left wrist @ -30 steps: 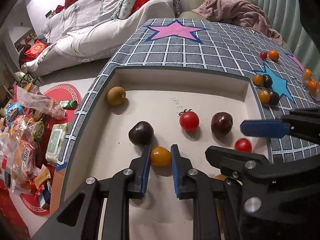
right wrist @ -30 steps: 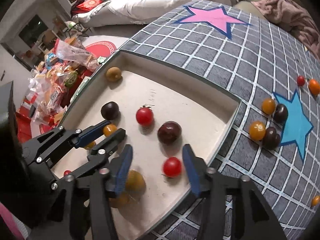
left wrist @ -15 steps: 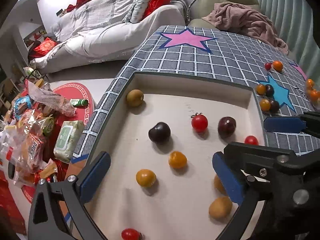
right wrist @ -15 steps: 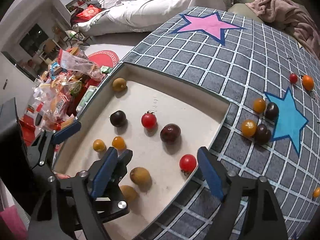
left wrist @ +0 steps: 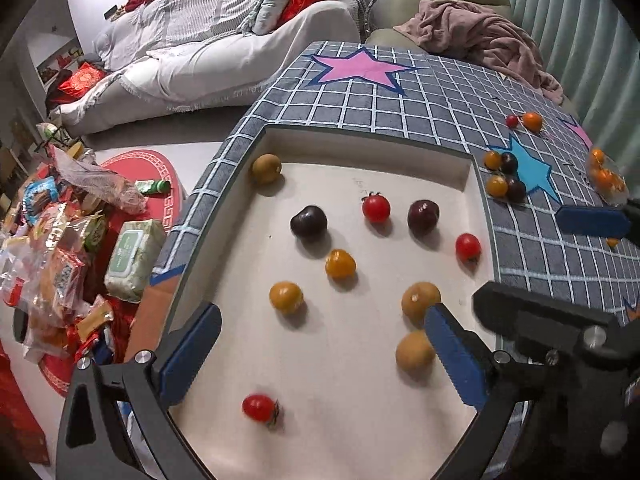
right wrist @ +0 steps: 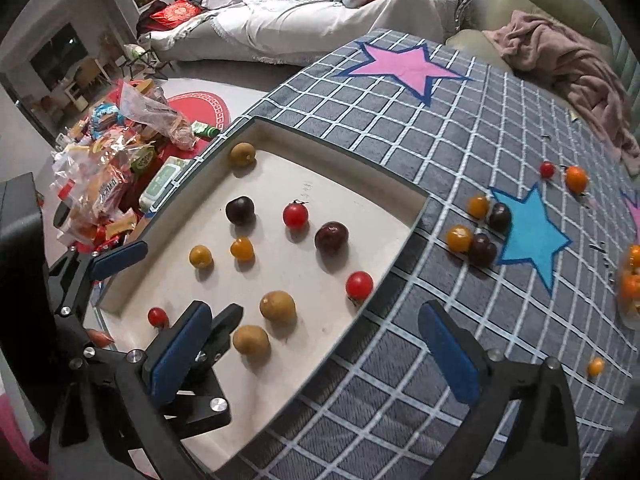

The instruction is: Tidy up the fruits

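A living room with a white-draped sofa and a pink blanket behind lies around a tabletop covered in a grey checked cloth with pink and blue stars, and a shallow cream tray sits sunk into that cloth. Inside the tray lie loose fruits: a brown one in the far left corner, a dark plum, a red tomato and a dark red plum across the middle, another red tomato by the right wall, two orange tomatoes nearer, two yellow-brown fruits just beside the left gripper's right finger, and a blurred red tomato at the near end. The left gripper hangs over the near part of the tray with its jaws spread wide and nothing between them. The right gripper straddles the tray's right wall, its jaws having just been opening and now wide, holding nothing. Outside the tray to the right, four small orange and dark fruits cluster by the blue star. Only the right wrist view shows a lone small orange fruit on the cloth near the right finger; the left wrist view shows more plainly the green wipes pack among the snack bags on the floor left of the tray.
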Available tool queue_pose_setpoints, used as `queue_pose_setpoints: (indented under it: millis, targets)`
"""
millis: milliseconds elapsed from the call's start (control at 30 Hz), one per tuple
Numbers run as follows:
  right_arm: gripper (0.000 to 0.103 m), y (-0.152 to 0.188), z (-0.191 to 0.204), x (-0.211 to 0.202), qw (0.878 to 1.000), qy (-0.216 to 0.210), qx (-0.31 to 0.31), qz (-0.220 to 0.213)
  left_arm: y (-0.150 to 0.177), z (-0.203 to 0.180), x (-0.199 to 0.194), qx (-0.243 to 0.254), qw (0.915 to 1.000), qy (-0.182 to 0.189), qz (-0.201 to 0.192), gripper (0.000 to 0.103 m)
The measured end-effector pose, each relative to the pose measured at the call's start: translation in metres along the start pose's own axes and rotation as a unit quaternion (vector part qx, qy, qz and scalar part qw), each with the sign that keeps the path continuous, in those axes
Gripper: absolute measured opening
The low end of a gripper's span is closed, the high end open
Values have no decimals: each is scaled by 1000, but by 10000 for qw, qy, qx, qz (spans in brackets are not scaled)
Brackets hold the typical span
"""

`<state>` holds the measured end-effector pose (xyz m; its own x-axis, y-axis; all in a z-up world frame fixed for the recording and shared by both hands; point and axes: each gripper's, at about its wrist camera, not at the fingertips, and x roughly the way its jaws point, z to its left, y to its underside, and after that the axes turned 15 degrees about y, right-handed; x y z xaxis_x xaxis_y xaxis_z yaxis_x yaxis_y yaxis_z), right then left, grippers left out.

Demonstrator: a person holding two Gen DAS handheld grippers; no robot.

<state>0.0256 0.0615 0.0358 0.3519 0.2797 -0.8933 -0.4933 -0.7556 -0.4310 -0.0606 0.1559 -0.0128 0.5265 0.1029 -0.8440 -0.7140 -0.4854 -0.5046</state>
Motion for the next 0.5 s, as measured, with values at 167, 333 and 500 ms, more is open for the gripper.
queue_pose_setpoints:
  millis: [167, 333, 500]
  targets:
    - [103, 13, -1, -15, 9997, 243, -46, -93, 13, -4, -16, -50, 9999, -78, 73, 102]
    - [103, 27, 1, -25, 9994, 328, -46, -65, 31, -7, -35, -137, 9993, -348, 29, 102]
    - [103, 39, 7, -33, 9994, 343, -74, -69, 45, -12, -49, -128, 9992, -370, -4, 102]
